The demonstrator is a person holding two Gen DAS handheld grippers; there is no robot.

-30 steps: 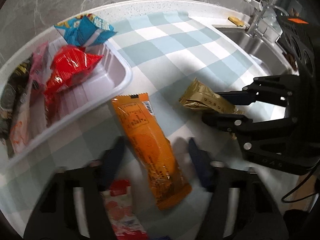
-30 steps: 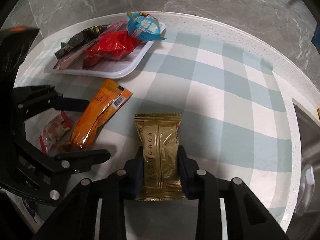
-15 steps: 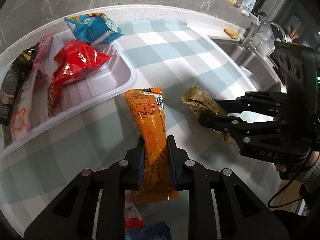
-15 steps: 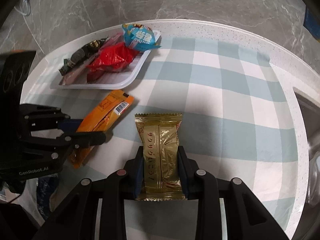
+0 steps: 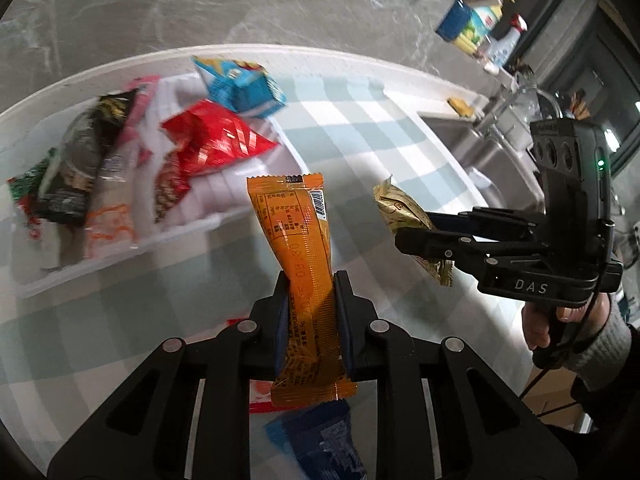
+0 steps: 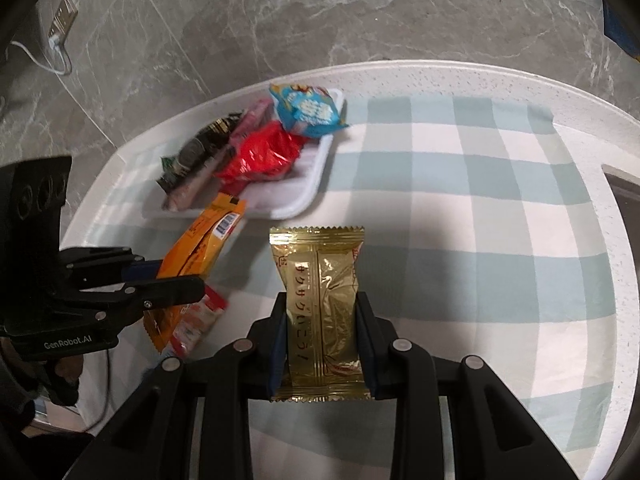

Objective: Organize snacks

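A: Left gripper (image 5: 310, 308) first?
B: Clamped on the orange snack bar (image 5: 301, 272), pads on its lower half. Long axis runs along the fingers, barcode end pointing away toward the tray, bar off the cloth.
A: Right gripper (image 6: 322, 332)?
B: Clamped on the gold wafer packet (image 6: 320, 304), also lengthwise along the fingers, serrated end away. It's lifted too.
A: Under the left one?
B: A red-and-white snack packet (image 6: 196, 320) and a dark blue packet (image 5: 324, 444) on the checked cloth (image 6: 460, 208); blurred, can't read either.
A: Tray?
B: White tray (image 6: 316, 184) beyond both grippers, at the cloth's far left. It holds a red bag (image 6: 260, 156), a blue bag (image 6: 308, 110) propped on the far rim, a black-and-gold packet (image 6: 200, 146), a pink one (image 6: 252, 118) and probably one more pale packet at the left – smeared.
A: Room?
B: Tray's near right part is bare. Cloth to the right is open up to the counter edge (image 6: 440, 66); sink (image 5: 468, 144) at far right, marble wall behind.
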